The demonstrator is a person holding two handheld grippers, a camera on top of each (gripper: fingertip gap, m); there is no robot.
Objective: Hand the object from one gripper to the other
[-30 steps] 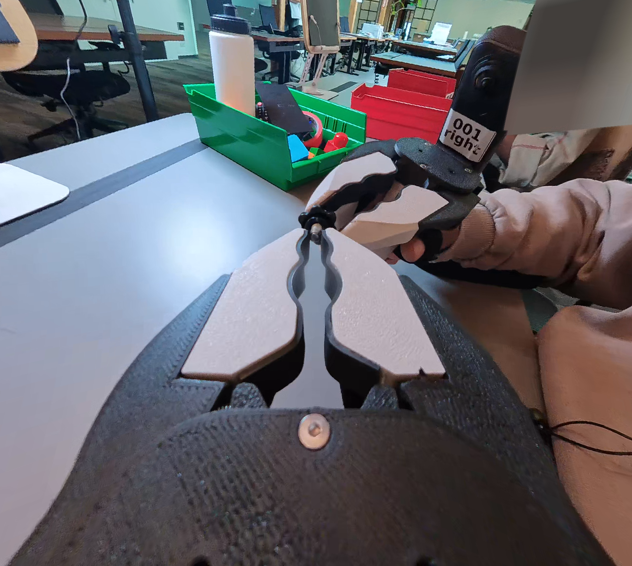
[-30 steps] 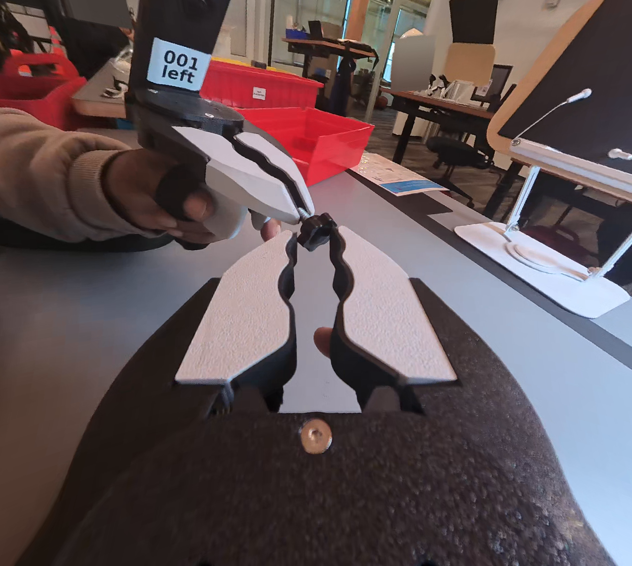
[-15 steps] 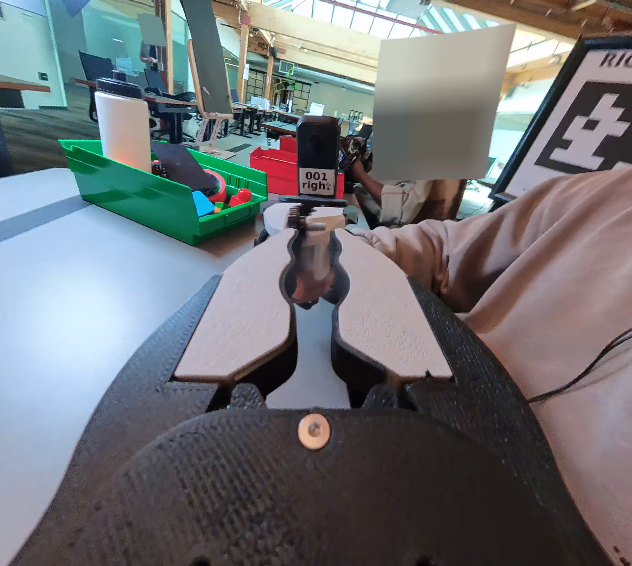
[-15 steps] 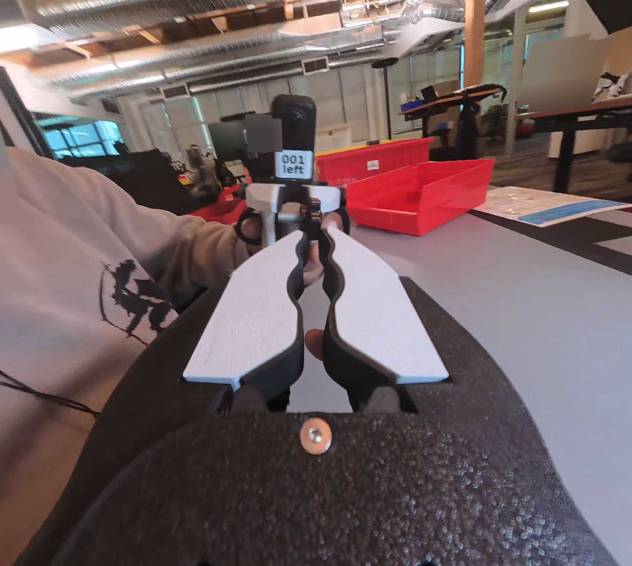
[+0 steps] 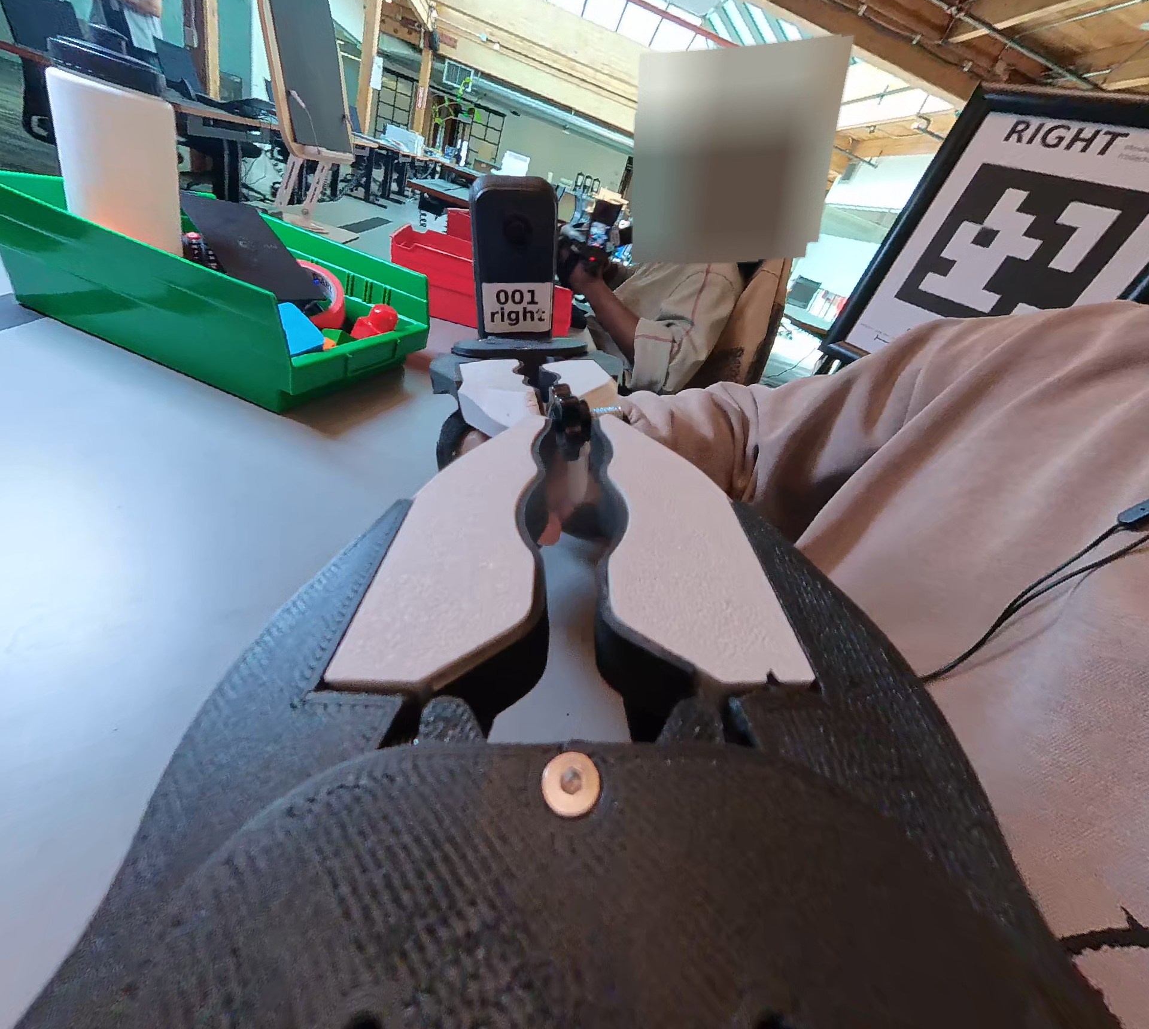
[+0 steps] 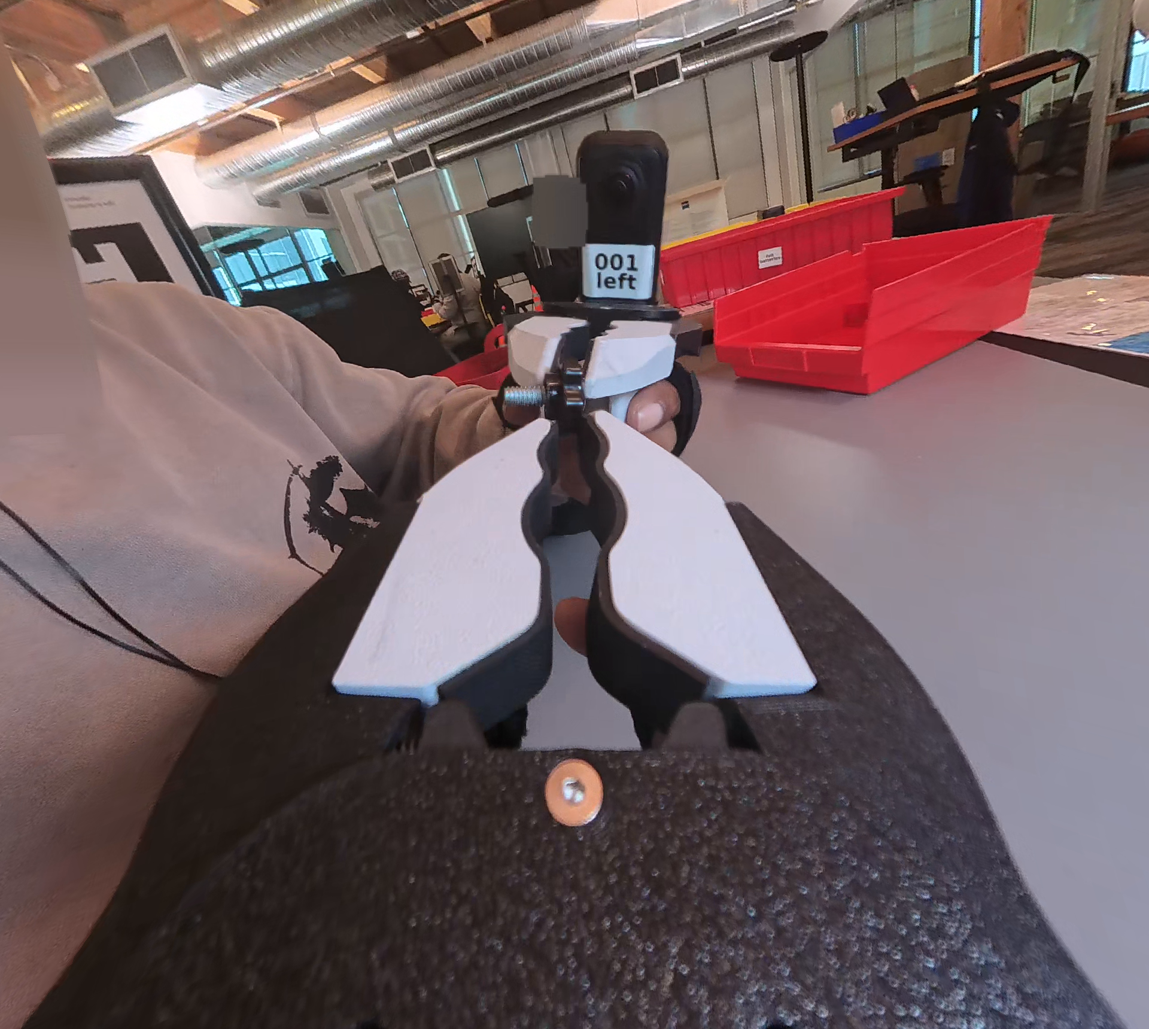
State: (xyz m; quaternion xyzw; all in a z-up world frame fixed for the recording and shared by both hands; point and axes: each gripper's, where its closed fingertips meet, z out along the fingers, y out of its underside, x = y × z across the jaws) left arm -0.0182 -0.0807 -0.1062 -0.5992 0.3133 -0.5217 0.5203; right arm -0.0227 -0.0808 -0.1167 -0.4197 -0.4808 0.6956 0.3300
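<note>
A small thumbscrew with a black knob (image 5: 569,415) and a silver threaded shaft (image 5: 606,410) lies level in the air above the grey table (image 5: 155,502). My left gripper (image 5: 569,430) and right gripper (image 6: 569,427) face each other tip to tip. Both are nearly shut, with the knob (image 6: 569,396) pinched at their tips. The shaft (image 6: 522,398) sticks out free to one side. The right gripper also shows in the left wrist view (image 5: 539,385), and the left gripper in the right wrist view (image 6: 572,368). I cannot tell which one bears the screw.
A green bin (image 5: 186,309) holding a white bottle (image 5: 118,166) and small toys stands on the table to the left. Red bins (image 6: 870,315) stand on the other side. A framed marker board (image 5: 1026,228) and a seated person (image 5: 671,309) are behind. My left and right fingertips are right by each other.
Both grippers have lifted and swung round to face each other head-on. The screw has turned from upright to level, its shaft now free of the left fingers.
</note>
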